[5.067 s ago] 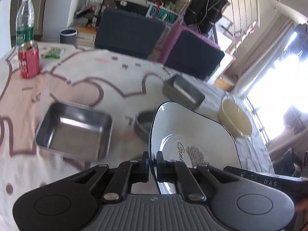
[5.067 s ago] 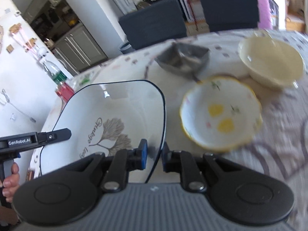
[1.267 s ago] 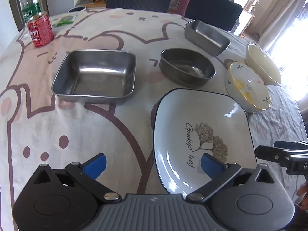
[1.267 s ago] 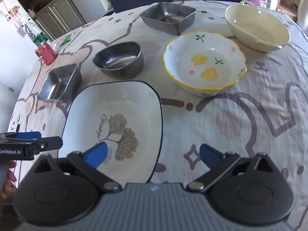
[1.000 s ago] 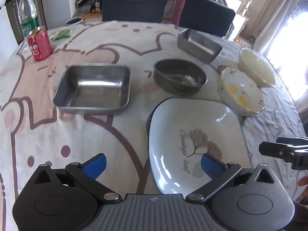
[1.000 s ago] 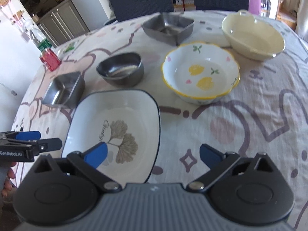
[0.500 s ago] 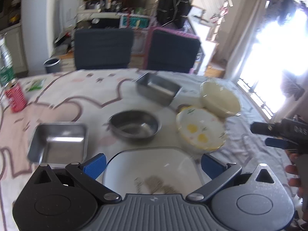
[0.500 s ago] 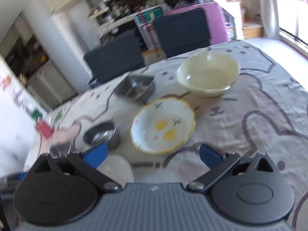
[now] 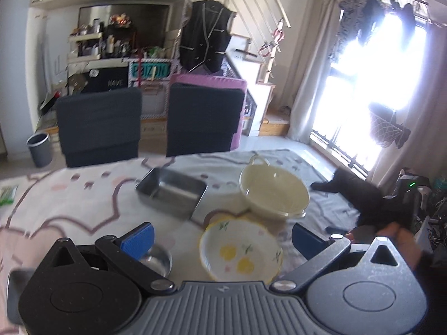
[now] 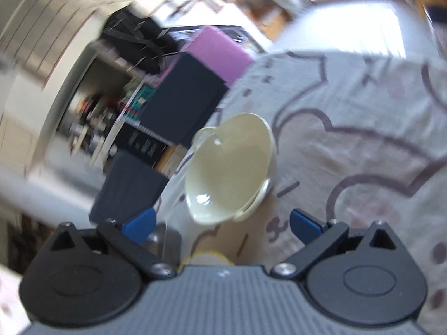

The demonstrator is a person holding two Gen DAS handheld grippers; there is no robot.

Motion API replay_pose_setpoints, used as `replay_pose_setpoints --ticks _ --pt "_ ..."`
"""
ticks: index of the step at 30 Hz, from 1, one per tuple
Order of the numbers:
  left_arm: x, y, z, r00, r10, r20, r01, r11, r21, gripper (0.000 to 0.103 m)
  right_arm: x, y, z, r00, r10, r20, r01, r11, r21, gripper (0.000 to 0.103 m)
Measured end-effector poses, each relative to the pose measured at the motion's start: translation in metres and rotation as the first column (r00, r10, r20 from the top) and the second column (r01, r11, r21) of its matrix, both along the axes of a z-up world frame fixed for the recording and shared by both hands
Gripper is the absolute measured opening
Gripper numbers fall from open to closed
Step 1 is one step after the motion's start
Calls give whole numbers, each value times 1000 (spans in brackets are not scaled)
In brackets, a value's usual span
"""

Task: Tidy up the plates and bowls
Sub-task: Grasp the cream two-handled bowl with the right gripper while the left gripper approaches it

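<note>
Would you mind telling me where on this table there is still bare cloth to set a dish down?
Open cloth lies left of the rectangular steel tray, running towards the green packet at the table's left edge. In the right wrist view, cloth right of the cream bowl is also bare. The middle is crowded: tray, cream bowl, yellow-rimmed floral bowl and small steel bowl sit close together.

Right wrist view is smeared with motion blur, so the shelves behind the chairs are mush. The floral bowl only peeks over that gripper's body. In the left view, the round steel bowl sits half hidden behind a blue fingertip.
</note>
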State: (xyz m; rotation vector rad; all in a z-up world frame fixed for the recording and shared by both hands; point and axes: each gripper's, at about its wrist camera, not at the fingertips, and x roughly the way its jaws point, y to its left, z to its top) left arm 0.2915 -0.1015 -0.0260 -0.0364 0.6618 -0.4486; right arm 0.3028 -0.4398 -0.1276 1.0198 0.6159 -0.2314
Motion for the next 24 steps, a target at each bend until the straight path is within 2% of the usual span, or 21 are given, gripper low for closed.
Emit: replay_pose_setpoints --ticks 2,7,8,9,14,18,21,24 --pt "10 -7 1 1000 -12 12 12 1000 -2 103 11 -6 -17 999 -46 -3 47 997 58 99" --pt "28 -20 -3 999 -20 25 21 1000 -19 103 32 -11 -44 995 -99 -6 99 990 100 62" --pt "31 -22 -5 1000 -20 19 20 1000 -22 103 35 -10 -48 995 -99 12 97 988 120 61" --pt "34 -23 -8 1000 -20 13 21 1000 -22 103 37 -8 -51 995 -98 7 96 987 131 55" --pt "42 -29 -20 1000 -21 -9 21 1000 -14 103 48 -1 -69 994 -94 -62 100 989 111 21" --pt "41 -33 -26 999 -30 -20 30 1000 -8 103 46 -2 -75 994 -95 -55 100 991 88 17" --pt "39 -38 -26 999 -46 -17 46 999 -9 103 33 -12 -64 992 -114 -52 116 993 24 15" --pt "35 -46 -27 997 -75 -14 75 997 -14 103 11 -30 -61 995 -88 -52 90 995 36 14"
